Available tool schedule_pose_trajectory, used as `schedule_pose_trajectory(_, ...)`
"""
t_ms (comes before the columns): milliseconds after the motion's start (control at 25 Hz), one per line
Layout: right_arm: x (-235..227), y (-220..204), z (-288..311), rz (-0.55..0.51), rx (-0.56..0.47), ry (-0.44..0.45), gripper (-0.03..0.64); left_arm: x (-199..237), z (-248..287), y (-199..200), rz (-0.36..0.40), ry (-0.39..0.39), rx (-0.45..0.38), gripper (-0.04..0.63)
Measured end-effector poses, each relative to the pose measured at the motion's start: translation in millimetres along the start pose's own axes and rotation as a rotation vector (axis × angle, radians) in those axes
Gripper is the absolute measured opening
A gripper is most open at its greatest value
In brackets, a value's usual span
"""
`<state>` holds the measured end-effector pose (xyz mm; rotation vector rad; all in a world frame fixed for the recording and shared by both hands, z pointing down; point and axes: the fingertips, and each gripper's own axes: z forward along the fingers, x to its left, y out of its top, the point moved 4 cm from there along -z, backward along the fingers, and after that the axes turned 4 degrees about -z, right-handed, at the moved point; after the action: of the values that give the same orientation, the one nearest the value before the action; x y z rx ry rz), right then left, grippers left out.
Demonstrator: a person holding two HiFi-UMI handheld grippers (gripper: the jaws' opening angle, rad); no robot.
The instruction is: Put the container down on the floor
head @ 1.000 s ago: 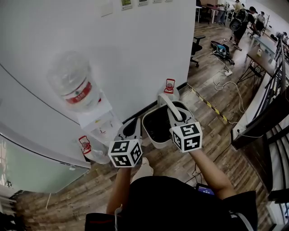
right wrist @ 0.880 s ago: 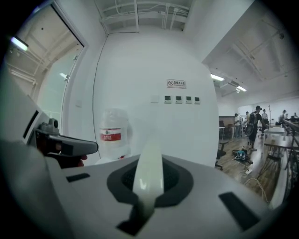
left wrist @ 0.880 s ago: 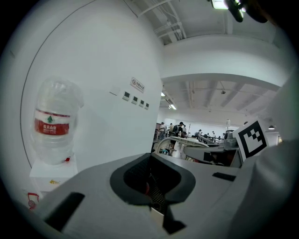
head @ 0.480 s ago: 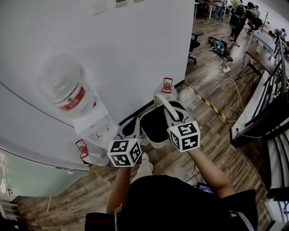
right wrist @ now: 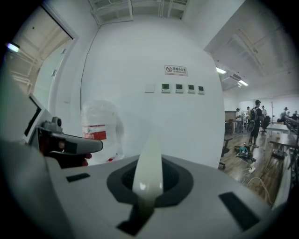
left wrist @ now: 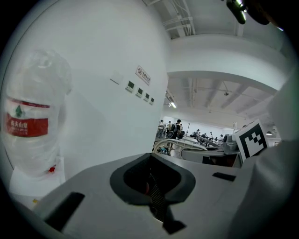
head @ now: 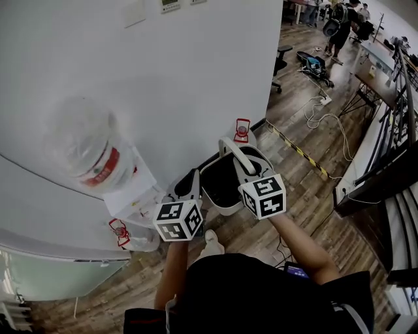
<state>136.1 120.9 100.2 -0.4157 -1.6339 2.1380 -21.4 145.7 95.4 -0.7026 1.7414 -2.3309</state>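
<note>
A white container (head: pixel 224 207) with a dark inside hangs by its curved white handle (head: pixel 235 151) over the wooden floor, close to the white wall. My right gripper (head: pixel 246 169) is shut on that handle, and in the right gripper view the handle (right wrist: pixel 148 170) runs up between the jaws of the right gripper (right wrist: pixel 147 189). My left gripper (head: pixel 191 182) is just left of the container's rim. In the left gripper view the left gripper (left wrist: pixel 153 189) has its jaws together with nothing visibly held. I cannot tell whether the container's base touches the floor.
A water dispenser with a big clear bottle (head: pixel 88 153) stands at the wall to the left. Spare bottles with red caps stand on the floor (head: pixel 242 130) (head: pixel 124 233). Yellow-black tape (head: pixel 300 151), cables (head: pixel 326 121), desks and people (head: pixel 339 19) lie to the right.
The head view has swung, so the dispenser bottle has slid left and down. Both grippers and the container have shifted slightly left; the right grip on the handle is unchanged.
</note>
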Motion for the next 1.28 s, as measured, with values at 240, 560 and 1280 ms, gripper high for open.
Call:
schedule_pose_trajectory(240,-4,19,53,0.002,0.014,-0.015,0.029,41,34,21,-0.009,-0.018,0.024,0.014)
schedule_pose_trajectory(560,-7,43,112,0.002,0.016,-0.035,0.029,92,72,50,-0.013,-0.038,0.038,0.014)
schedule_pose_trajectory(1280,10,56,206,-0.036,0.083,-0.056,0.029,162,110,72,-0.03,-0.083,0.066,0.015)
